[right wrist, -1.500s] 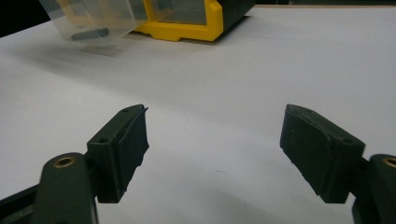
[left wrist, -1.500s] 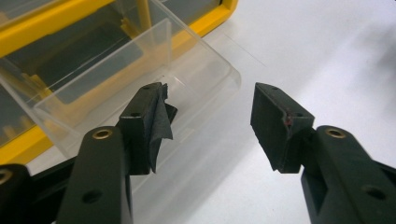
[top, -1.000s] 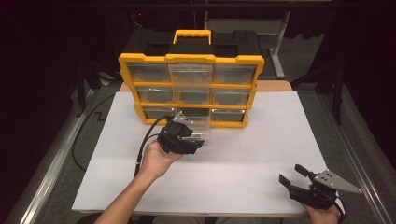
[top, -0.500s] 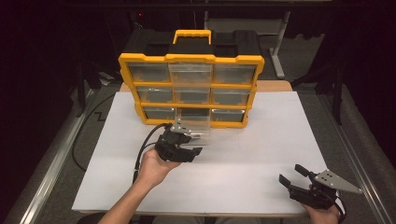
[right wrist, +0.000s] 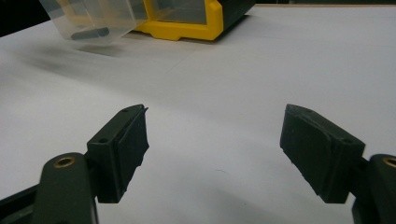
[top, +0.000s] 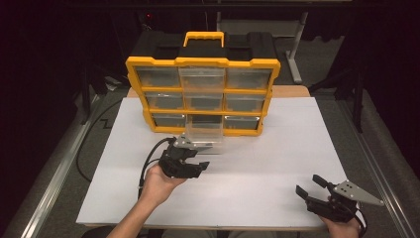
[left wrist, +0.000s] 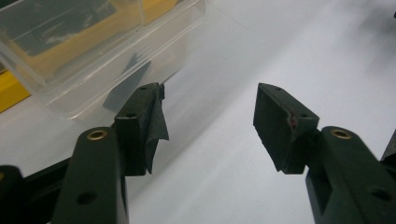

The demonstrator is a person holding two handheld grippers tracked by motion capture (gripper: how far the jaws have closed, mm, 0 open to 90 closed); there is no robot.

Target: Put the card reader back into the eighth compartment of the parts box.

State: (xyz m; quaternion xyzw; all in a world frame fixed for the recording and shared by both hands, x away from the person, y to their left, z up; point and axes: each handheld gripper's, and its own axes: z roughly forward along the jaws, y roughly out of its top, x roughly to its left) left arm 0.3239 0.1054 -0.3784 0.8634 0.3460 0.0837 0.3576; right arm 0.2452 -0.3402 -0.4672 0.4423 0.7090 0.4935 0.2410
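Observation:
A yellow and black drawer organiser (top: 203, 62) stands at the back of the white table (top: 277, 158). A clear plastic drawer (top: 204, 136) sticks out of its bottom middle slot, front end raised above the table. Seen in the right gripper view, the drawer (right wrist: 93, 18) holds a small dark item (right wrist: 91, 33). My left gripper (top: 200, 158) is open just in front of the drawer, and the drawer (left wrist: 93, 51) lies beyond the left jaw of that gripper (left wrist: 210, 100). My right gripper (top: 309, 185) is open and empty near the table's front right corner (right wrist: 215, 121).
The organiser's other clear drawers (top: 158, 77) sit shut in their slots. A black cable (top: 148, 163) loops from the left gripper across the table. A metal rail (top: 59, 173) runs along the table's left side.
My left gripper has drawn back towards the person, and the clear drawer has come further out of the bottom middle slot. The right gripper has stayed put.

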